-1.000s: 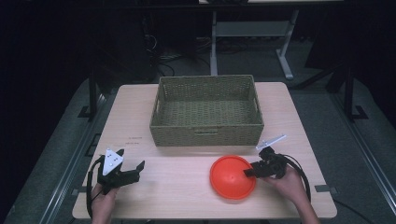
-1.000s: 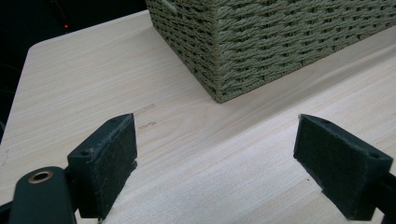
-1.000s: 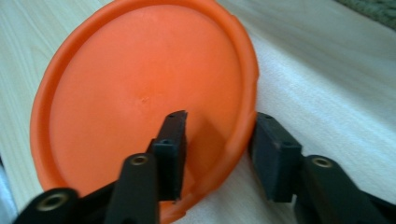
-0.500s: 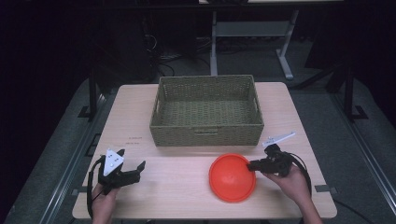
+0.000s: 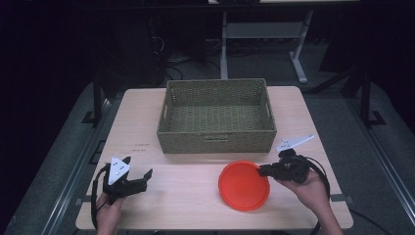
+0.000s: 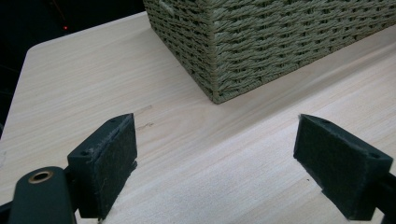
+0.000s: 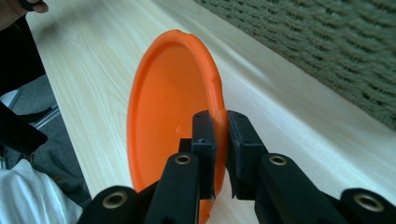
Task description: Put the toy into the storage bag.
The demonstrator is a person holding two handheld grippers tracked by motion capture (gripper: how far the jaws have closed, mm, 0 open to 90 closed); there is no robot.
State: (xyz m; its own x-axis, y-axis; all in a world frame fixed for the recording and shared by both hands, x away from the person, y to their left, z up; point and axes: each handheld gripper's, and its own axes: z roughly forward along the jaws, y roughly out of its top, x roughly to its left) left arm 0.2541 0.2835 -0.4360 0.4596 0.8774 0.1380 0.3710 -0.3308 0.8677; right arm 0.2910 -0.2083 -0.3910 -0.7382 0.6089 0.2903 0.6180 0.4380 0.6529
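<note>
On the near right part of the pale wood-grain table (image 5: pixel 186 205) sits a round, smooth orange plastic plate (image 5: pixel 243 185) with a shallow raised rim, its right edge pinched between the padded black jaws of the right gripper (image 5: pixel 263 171), which have just been closing and now clamp the rim from both sides; in the right gripper view the plate (image 7: pixel 173 107) stands on edge between those jaws. Just beyond it, toward the far side, stands a rectangular basket (image 5: pixel 217 115) of coarse olive-green woven cord, with straight walls. Well apart at the near left, the left gripper (image 5: pixel 146 176) rests over bare tabletop with its felt-faced jaws wide apart, nothing between them.
</note>
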